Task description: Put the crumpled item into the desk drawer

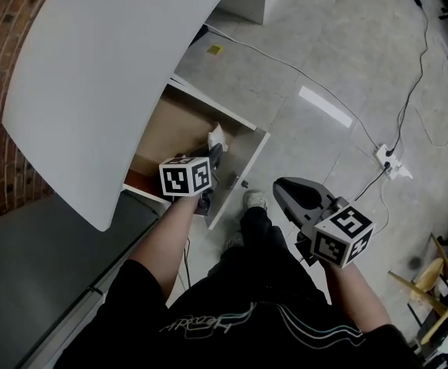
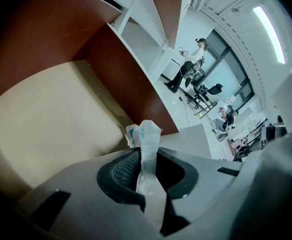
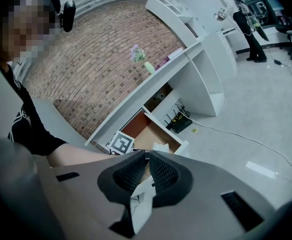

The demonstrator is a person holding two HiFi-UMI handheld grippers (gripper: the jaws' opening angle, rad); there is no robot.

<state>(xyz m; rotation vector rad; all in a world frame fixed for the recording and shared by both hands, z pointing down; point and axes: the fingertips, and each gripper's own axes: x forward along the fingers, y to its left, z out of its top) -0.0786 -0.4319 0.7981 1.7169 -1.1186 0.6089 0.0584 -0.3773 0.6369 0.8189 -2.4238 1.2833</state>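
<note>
Left gripper view: crumpled item (image 2: 148, 134) is pinched upright between the jaws of the left gripper (image 2: 147, 158), which stand narrow and clamp its lower part. Its top pokes out above the tips. Looks like thin, translucent white wrapper or film, creased, with a faint blue print near the top; light and springy by my guess.

Item hangs over the open desk drawer (image 2: 45, 119): flat tan bottom, matte, with nothing else visible in the part shown, reddish-brown side walls, white front panel. Head view puts it low over the drawer's near end, close to the front panel; I cannot tell if it touches the bottom.

Progress, as I judge it: drawer open, item carried to it, not yet let go. Left to do: open the jaws, draw clear, perhaps push the drawer shut.

Right gripper (image 3: 147, 156): ribbed black pads together at the tips, nothing between them, held well apart from the drawer over smooth grey floor (image 1: 323, 52).

Desk top (image 1: 108, 68) is white, curved, glossy; rough brick wall (image 1: 8, 21) is behind.
</note>
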